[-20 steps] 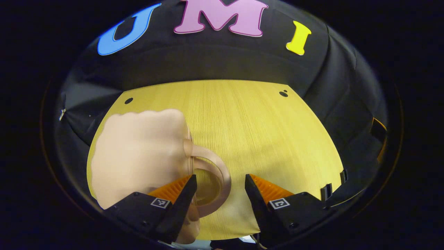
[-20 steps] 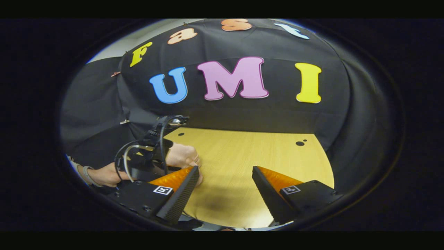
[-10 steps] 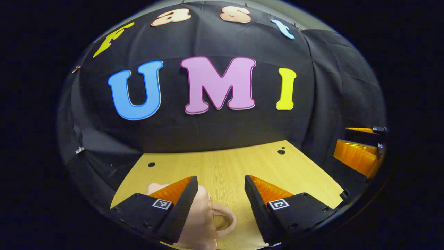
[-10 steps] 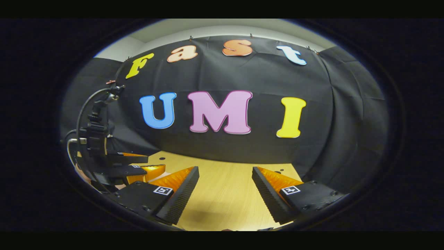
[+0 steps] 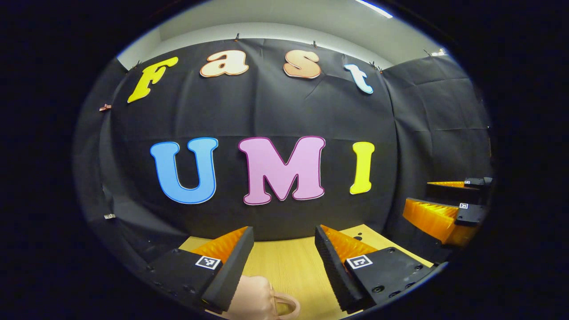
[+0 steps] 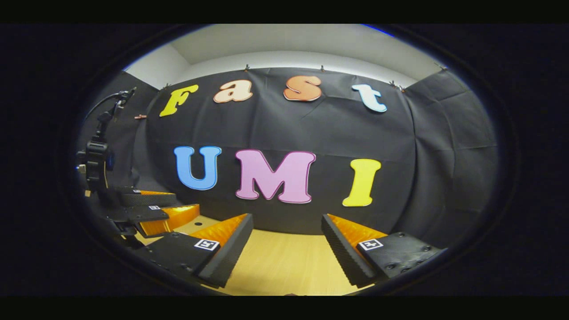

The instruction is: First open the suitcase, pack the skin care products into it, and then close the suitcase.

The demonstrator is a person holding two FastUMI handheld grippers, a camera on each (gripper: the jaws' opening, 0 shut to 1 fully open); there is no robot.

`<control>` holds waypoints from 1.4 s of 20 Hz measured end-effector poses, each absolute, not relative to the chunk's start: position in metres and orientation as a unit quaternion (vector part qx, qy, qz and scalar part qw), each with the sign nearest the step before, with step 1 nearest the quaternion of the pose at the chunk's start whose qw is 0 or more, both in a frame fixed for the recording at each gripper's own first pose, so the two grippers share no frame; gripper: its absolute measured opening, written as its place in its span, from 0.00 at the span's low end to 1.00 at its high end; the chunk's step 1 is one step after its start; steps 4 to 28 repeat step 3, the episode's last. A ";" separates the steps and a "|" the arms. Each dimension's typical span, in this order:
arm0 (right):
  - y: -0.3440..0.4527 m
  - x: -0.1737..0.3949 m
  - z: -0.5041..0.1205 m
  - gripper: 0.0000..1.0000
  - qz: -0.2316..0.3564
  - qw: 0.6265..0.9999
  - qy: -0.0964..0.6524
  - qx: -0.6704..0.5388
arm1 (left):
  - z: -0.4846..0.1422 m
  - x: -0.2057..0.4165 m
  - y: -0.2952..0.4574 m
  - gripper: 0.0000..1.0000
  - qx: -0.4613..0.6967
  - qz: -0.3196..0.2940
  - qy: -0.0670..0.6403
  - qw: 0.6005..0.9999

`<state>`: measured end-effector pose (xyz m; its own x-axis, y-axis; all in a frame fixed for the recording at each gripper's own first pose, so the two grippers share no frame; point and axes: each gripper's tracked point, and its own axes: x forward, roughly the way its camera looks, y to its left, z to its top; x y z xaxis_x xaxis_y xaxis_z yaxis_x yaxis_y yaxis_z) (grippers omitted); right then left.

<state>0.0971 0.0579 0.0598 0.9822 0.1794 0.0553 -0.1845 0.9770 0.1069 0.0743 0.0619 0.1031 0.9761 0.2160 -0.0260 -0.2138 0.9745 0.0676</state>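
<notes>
Both claws are up and level, looking straight at the booth wall rather than down, and that reads like a rest pose: nothing carried, nothing reached for. The left claw (image 5: 284,249) has its fingers spread apart with only bare tabletop (image 5: 284,266) between them, and just under its left finger sits the pink suitcase (image 5: 260,304) with its loop handle (lid looks down, so closed, I'd judge). The right claw (image 6: 286,242) is likewise parted and empty over the wood. Each one shows off to the side in the other's view, held side by side, near but apart. No skin care products out on the wood.
</notes>
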 end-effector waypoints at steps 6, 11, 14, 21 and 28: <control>0.059 0.095 0.063 0.92 0.088 0.994 -0.030 0.048 | 0.099 0.075 0.064 0.87 0.033 0.109 0.022 0.993; 0.059 0.095 0.063 0.92 0.088 0.994 -0.030 0.048 | 0.099 0.075 0.064 0.87 0.033 0.109 0.022 0.993; 0.059 0.095 0.063 0.92 0.088 0.994 -0.030 0.048 | 0.099 0.075 0.064 0.87 0.033 0.109 0.022 0.993; 0.059 0.095 0.063 0.92 0.088 0.994 -0.030 0.048 | 0.099 0.075 0.064 0.87 0.033 0.109 0.022 0.993; 0.059 0.095 0.063 0.92 0.088 0.994 -0.030 0.048 | 0.099 0.075 0.064 0.87 0.033 0.109 0.022 0.993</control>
